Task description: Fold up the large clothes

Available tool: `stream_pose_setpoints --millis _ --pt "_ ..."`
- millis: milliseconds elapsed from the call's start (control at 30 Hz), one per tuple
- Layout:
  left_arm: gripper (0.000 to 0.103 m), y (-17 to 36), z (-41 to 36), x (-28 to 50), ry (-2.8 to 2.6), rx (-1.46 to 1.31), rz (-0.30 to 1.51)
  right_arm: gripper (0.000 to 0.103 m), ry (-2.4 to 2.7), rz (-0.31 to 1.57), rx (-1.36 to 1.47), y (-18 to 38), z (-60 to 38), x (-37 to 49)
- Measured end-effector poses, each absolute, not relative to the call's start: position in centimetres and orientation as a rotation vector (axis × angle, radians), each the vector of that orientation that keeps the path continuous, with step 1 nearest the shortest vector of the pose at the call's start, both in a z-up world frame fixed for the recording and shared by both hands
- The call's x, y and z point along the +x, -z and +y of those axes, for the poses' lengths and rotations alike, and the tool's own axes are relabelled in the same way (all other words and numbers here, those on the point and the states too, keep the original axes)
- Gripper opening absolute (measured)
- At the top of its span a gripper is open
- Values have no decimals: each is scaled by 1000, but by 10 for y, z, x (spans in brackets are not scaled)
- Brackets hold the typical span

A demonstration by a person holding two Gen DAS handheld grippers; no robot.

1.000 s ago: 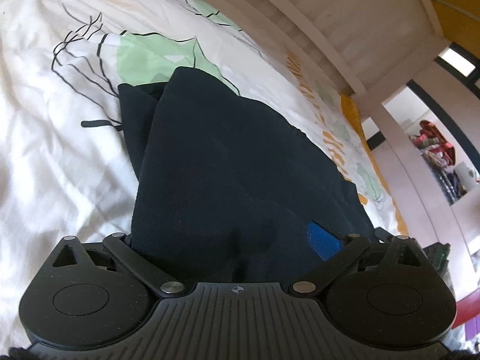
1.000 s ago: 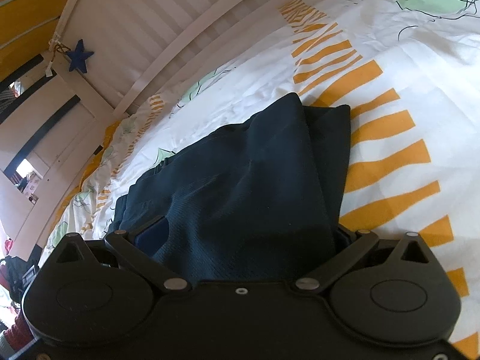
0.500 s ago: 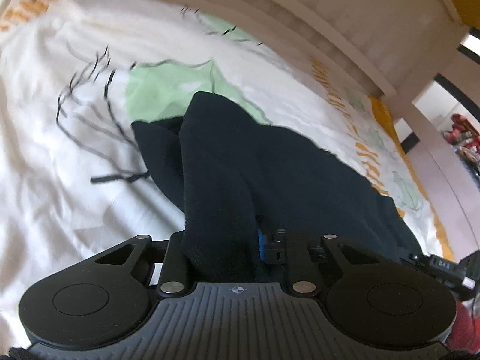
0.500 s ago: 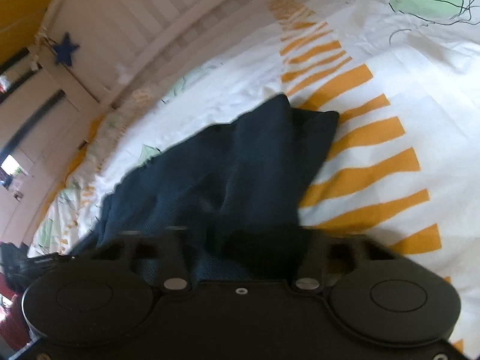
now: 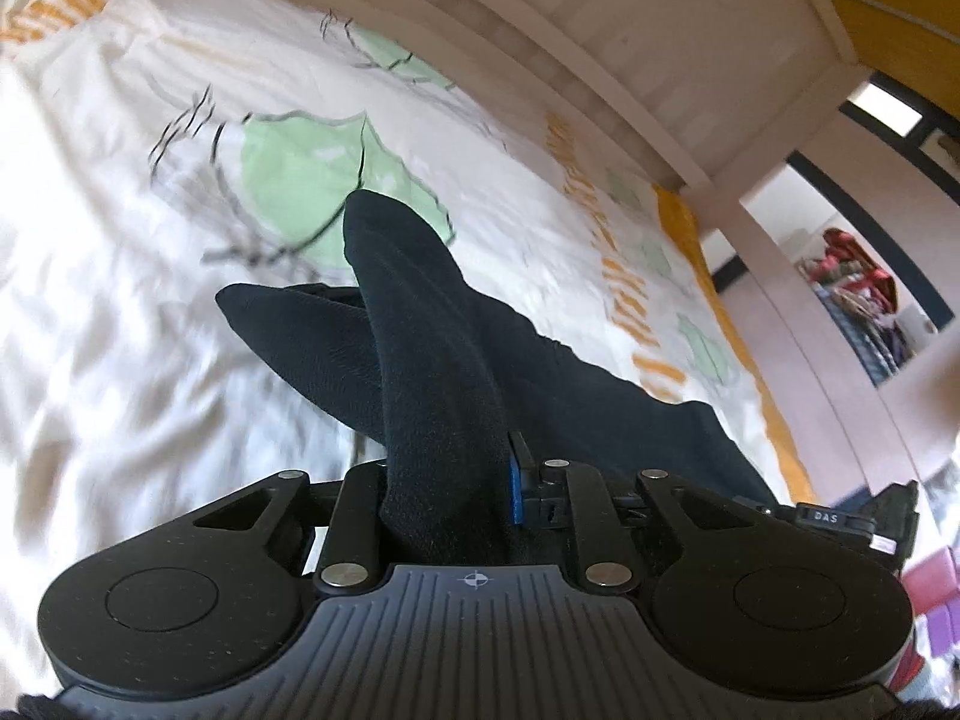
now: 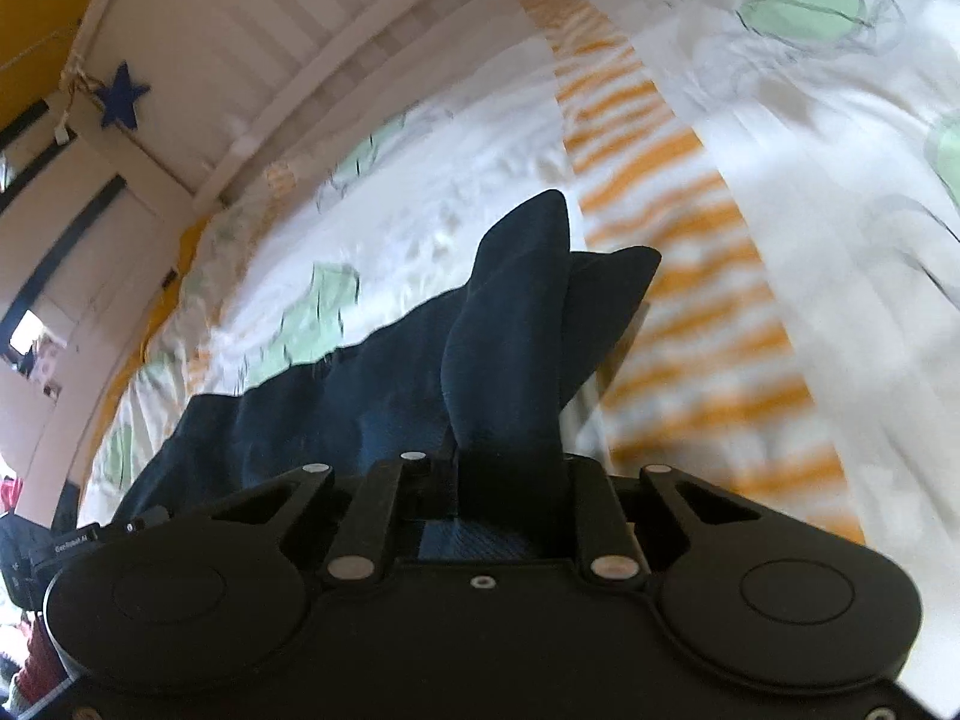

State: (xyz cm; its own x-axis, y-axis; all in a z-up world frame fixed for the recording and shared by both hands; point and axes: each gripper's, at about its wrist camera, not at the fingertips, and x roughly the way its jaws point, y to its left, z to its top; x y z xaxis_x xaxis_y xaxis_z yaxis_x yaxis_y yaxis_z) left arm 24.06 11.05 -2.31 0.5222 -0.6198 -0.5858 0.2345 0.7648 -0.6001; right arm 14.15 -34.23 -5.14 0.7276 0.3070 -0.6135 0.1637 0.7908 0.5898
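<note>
Right wrist view only: blue star; both grippers' jaws pinching dark garment

A white duvet cover printed with green leaves and orange stripes spreads before a white slatted bed rail, where a blue star hangs.

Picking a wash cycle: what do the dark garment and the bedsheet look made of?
The dark garment looks like a soft matte knit, perhaps fleece: fuzzy grain, no sheen, thick rounded folds. The bedsheet looks like thin printed woven cotton, judging by its fine wrinkles.
</note>
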Motion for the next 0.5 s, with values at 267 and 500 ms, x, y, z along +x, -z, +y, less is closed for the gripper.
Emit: stream_pose_setpoints --millis 267,500 --pt "31 42 118 191 466 -344 965 31 -81 860 672 58 -329 72" --pt "74 62 104 190 298 -112 899 62 89 805 519 74 -324 72"
